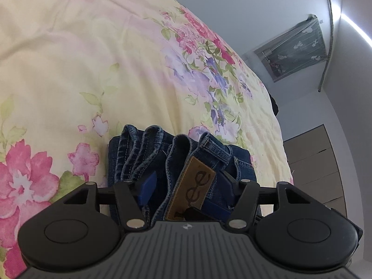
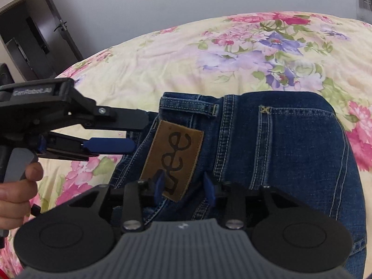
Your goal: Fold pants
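Note:
Folded dark blue jeans [image 2: 290,151] lie on a flowered bed cover [image 2: 186,58], waistband and brown leather patch [image 2: 174,155] on top. My right gripper [image 2: 184,184] stands open over the waistband; the patch's lower end lies between its blue pads [image 2: 159,183], which do not press on it. My left gripper [image 2: 139,131] comes in from the left, held by a hand [image 2: 16,190], jaws apart at the edge of the jeans. In the left wrist view the left gripper [image 1: 186,190] is open around the stacked denim layers [image 1: 137,148] and the patch [image 1: 197,186].
The flowered bed cover [image 1: 69,69] spreads wide beyond the jeans. A brown chest of drawers [image 1: 313,162] stands past the bed's right edge, below a curtained window [image 1: 295,48]. A dark cabinet [image 2: 28,34] stands by the grey wall at the far left.

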Action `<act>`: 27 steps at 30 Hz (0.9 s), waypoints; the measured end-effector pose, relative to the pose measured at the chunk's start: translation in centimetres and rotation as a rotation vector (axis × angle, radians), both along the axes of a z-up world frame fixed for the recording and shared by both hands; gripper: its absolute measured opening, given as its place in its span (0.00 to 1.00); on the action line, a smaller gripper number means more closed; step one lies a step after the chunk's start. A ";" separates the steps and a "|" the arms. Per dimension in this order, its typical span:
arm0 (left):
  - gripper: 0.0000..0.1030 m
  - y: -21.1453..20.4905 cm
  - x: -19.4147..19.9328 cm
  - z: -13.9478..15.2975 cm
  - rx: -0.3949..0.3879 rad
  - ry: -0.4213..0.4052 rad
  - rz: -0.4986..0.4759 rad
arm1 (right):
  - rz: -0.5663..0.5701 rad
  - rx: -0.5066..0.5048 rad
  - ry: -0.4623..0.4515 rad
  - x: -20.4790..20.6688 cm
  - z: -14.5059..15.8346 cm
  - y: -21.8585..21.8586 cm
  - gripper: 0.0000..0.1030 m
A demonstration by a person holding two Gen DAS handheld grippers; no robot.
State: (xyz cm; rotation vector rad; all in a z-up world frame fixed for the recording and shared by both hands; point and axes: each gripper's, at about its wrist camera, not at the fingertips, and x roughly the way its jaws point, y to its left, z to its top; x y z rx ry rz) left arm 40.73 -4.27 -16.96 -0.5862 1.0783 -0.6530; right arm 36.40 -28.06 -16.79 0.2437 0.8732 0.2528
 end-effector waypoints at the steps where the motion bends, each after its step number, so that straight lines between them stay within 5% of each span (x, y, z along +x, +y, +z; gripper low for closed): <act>1: 0.67 -0.1 0.1 -0.2 0.002 0.004 -0.002 | 0.007 0.025 -0.007 -0.2 0.0 -0.4 0.37; 5: 0.67 -0.5 0.3 -0.7 0.001 -0.001 -0.009 | 0.012 0.147 0.003 -0.2 0.2 -1.6 0.37; 6: 0.67 -0.6 0.3 -0.8 -0.003 0.000 -0.016 | 0.029 0.196 0.018 0.0 0.1 -1.5 0.30; 8: 0.67 -1.2 0.4 -0.8 -0.001 -0.003 -0.032 | 0.023 0.072 0.018 0.2 0.2 0.1 0.23; 9: 0.67 -1.6 0.4 -0.7 0.022 -0.008 -0.037 | 0.019 0.011 0.005 0.3 0.2 0.8 0.07; 14: 0.61 -3.1 0.2 -0.5 0.109 -0.075 -0.074 | 0.020 0.063 0.022 0.1 0.5 -0.5 0.10; 18: 0.31 -3.3 -0.5 0.0 0.118 -0.115 -0.074 | -0.004 0.072 -0.013 -1.5 2.0 -2.6 0.11; 20: 0.15 -3.1 -1.0 0.8 0.120 -0.143 -0.059 | -0.055 0.072 -0.040 -2.6 2.8 -4.2 0.22; 27: 0.07 -3.8 -4.5 7.8 0.168 -0.281 -0.065 | -0.242 -0.058 -0.100 -5.7 4.7 -10.2 0.29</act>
